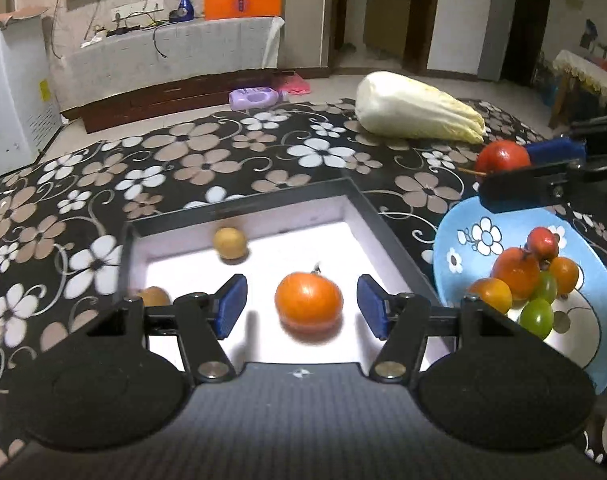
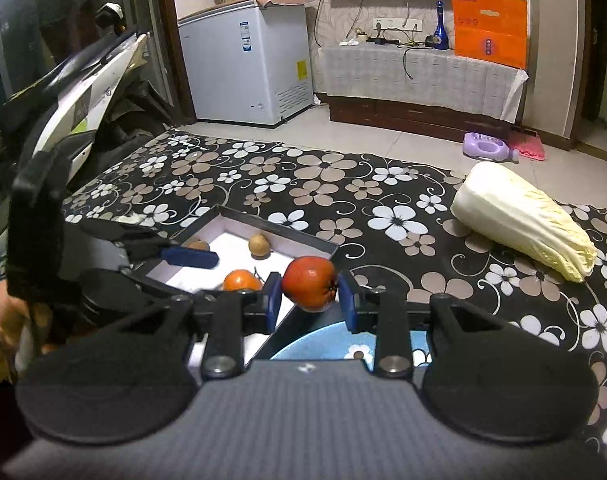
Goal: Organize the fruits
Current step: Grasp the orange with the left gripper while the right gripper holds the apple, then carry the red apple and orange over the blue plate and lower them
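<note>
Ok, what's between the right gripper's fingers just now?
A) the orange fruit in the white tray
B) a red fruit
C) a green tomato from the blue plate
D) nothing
B: the right gripper is shut on a red fruit, held above the blue plate, while the orange fruit lies in the tray.

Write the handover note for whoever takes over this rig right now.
Left gripper: open, empty, fingers either side of the orange fruit lying in the white tray.
Right gripper: shut on a red fruit, held above the blue bowl.
Done: the orange fruit and two brown fruits are in the tray.
Left: the fruits in the bowl. Napa cabbage lies on the cloth.
</note>
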